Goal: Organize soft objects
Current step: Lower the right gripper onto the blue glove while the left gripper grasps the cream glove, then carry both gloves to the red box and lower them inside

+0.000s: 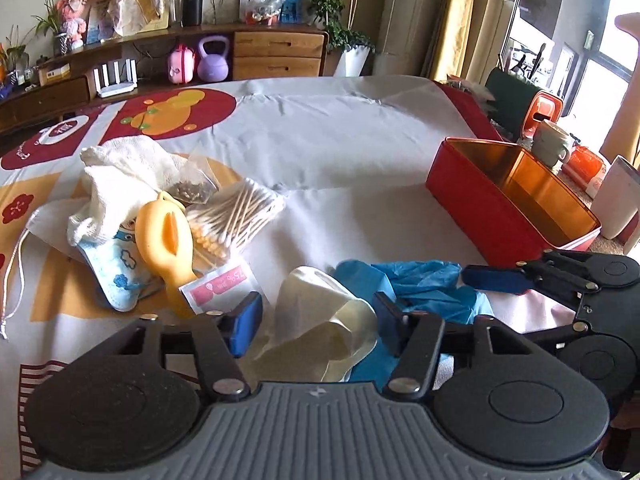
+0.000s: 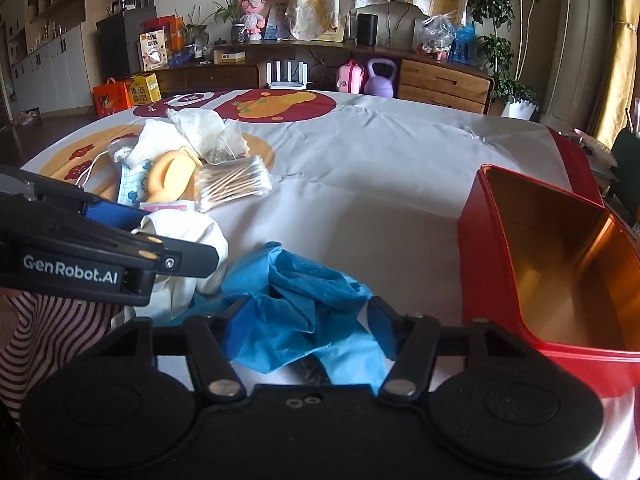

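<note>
A crumpled white glove [image 1: 320,320] lies on the tablecloth between the fingers of my left gripper [image 1: 318,320], whose jaws stand part open around it; a gap shows at the left pad. Beside it, a blue glove [image 2: 296,300] lies bunched between the fingers of my right gripper [image 2: 310,320], also part open, and I see no firm pinch on it. The two gloves overlap at their edges. An open, empty red tin [image 2: 500,280] with a gold inside stands to the right. In the left wrist view the right gripper's finger [image 1: 496,279] reaches over the blue glove [image 1: 424,284].
A pile sits at the left: white gauze cloth [image 1: 120,176], printed face mask [image 1: 120,268], a yellow rubber piece [image 1: 168,240], a bag of cotton swabs [image 1: 236,212], a tea sachet [image 1: 192,190], a pink packet [image 1: 220,286]. A mug [image 1: 552,144] stands beyond the tin [image 1: 480,200].
</note>
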Tool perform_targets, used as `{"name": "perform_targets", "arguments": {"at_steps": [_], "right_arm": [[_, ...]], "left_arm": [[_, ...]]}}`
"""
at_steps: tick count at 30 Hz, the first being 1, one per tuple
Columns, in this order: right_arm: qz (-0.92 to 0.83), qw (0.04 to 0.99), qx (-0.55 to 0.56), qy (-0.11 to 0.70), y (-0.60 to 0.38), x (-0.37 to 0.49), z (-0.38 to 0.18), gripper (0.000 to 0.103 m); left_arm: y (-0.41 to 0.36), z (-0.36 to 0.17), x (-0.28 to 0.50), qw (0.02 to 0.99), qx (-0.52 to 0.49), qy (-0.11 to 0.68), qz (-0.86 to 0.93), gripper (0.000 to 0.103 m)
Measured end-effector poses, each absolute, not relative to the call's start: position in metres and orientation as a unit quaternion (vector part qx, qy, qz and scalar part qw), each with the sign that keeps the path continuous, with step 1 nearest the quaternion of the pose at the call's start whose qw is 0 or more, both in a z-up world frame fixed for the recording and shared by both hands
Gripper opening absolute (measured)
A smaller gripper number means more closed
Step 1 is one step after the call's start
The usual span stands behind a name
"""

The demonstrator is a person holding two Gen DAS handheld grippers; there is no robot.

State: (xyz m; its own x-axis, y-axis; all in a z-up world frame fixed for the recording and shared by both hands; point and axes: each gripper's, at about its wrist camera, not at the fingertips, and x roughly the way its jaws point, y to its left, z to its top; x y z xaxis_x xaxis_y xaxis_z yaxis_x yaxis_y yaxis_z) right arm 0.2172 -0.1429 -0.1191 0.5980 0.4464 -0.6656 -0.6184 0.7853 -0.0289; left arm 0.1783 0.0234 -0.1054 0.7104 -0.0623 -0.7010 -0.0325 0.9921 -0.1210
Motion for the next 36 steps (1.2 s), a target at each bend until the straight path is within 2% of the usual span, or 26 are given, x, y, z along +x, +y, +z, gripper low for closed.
{"name": "perform_targets", "arguments": {"at_steps": [3,4,10,14,17,22,36], "right_arm": [[0.304,0.883,-0.128,0.335,-0.144,0.217,-0.121,0.050],[0.302,0.884,-0.130,0.332,-0.142,0.217,-0.122,0.048],[0.300,0.887,-0.131,0.325,-0.143,0.215,-0.118,0.027],[0.297,0.890,-0.127,0.321,-0.146,0.213,-0.114,0.014],[0.295,0.892,-0.129,0.316,-0.146,0.211,-0.112,0.008],[0.293,0.898,-0.106,0.310,-0.154,0.207,-0.102,0.005],[0.289,0.913,-0.051,0.285,-0.193,0.190,-0.048,0.005]], "left_arm": [[0.024,-0.108,0.178,0.921,-0.068,0.384,-0.015,0.054],[0.024,-0.108,0.178,0.920,-0.072,0.384,-0.018,0.048],[0.023,-0.108,0.176,0.920,-0.073,0.384,-0.020,0.033],[0.024,-0.107,0.173,0.922,-0.073,0.379,-0.020,0.026],[0.022,-0.105,0.172,0.925,-0.063,0.375,-0.017,0.023],[0.023,-0.103,0.169,0.925,-0.065,0.373,-0.014,0.017],[0.030,-0.067,0.152,0.930,-0.086,0.357,-0.021,0.016]]}}
